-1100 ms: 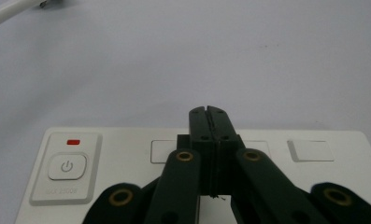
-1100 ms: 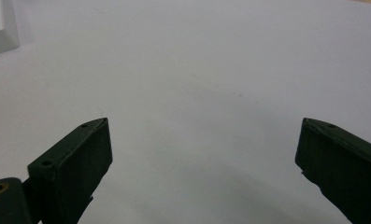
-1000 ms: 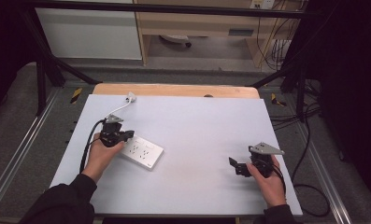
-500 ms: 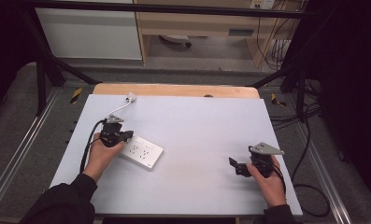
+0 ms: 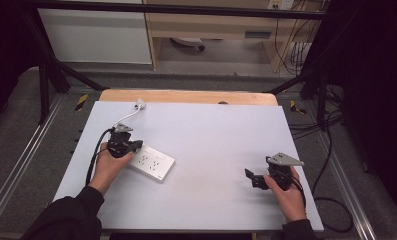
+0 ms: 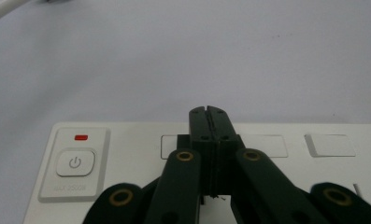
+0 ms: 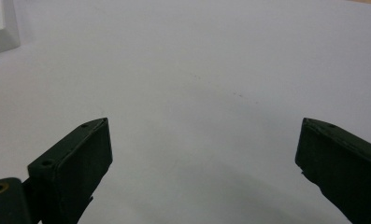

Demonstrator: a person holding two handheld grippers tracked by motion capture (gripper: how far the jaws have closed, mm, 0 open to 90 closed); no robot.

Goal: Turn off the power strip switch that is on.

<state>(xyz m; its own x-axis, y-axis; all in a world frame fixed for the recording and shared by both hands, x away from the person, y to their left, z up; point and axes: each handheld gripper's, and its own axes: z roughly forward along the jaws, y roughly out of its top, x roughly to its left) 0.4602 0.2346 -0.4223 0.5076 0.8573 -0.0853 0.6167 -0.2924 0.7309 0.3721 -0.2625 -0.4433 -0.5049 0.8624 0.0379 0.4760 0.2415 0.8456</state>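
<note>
A white power strip (image 5: pixel 151 163) lies on the left half of the pale table top (image 5: pixel 211 135), its white cord (image 5: pixel 126 116) running off to the back left. My left gripper (image 5: pixel 134 146) is over the strip's near end, jaws pressed together with nothing between them. In the left gripper view the shut tips (image 6: pixel 208 113) hover above the strip (image 6: pixel 127 140), just right of its power button (image 6: pixel 74 163) with a red light (image 6: pixel 81 137). My right gripper (image 5: pixel 250 177) rests near the front right, jaws wide apart (image 7: pixel 202 144) over bare table.
A wooden board edge (image 5: pixel 186 96) runs along the table's back. Metal frame rails (image 5: pixel 21 165) flank both sides, and black cables (image 5: pixel 326 150) trail on the floor to the right. A corner of the strip (image 7: pixel 1 28) is at the top left of the right gripper view.
</note>
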